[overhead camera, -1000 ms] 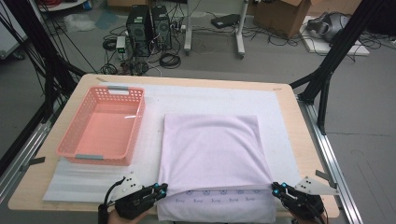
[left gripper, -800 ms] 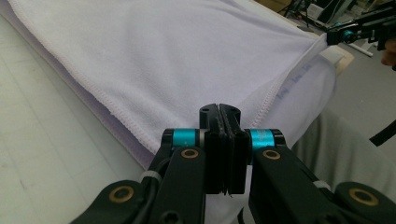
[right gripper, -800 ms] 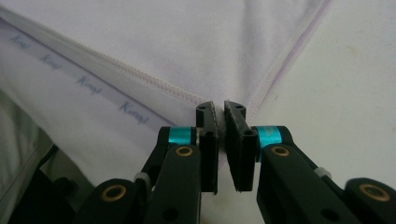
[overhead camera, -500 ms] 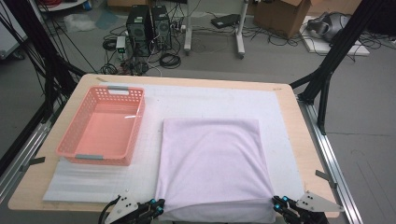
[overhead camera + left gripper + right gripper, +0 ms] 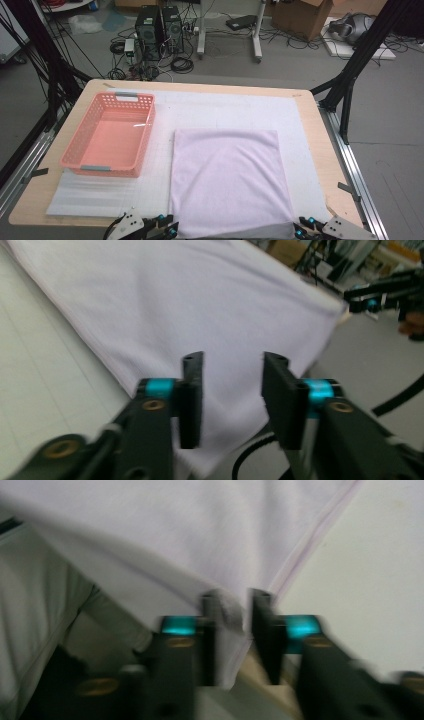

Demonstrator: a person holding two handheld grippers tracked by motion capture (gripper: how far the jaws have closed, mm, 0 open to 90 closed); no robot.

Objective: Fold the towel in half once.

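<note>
A pale lilac cloth point(image 5: 227, 180) lies flat and folded on the white mat point(image 5: 220, 107), its near edge at the table's front. At its near left corner is my left gripper point(image 5: 172, 231). Its jaws have just been opening. In the left gripper view my left gripper point(image 5: 232, 370) stands open above the cloth point(image 5: 165, 305), with a bare gap between the jaws. My right gripper point(image 5: 298, 230) is at the near right corner. Its jaws have also just been opening. In the blurred right gripper view my right gripper point(image 5: 235, 607) is open, with the cloth's corner point(image 5: 230, 612) loose between the jaws.
A pink plastic basket point(image 5: 107, 135) stands empty on the left of the mat. The wooden table point(image 5: 320, 150) has metal rails along both sides. Computers, cables and boxes sit on the floor beyond it. My right gripper point(image 5: 385, 292) appears far off in the left gripper view.
Both grippers have drawn back toward the table's near edge, pulling the cloth's top layer over the lower one. Both pairs of jaws have gone from shut on the corners to open.
</note>
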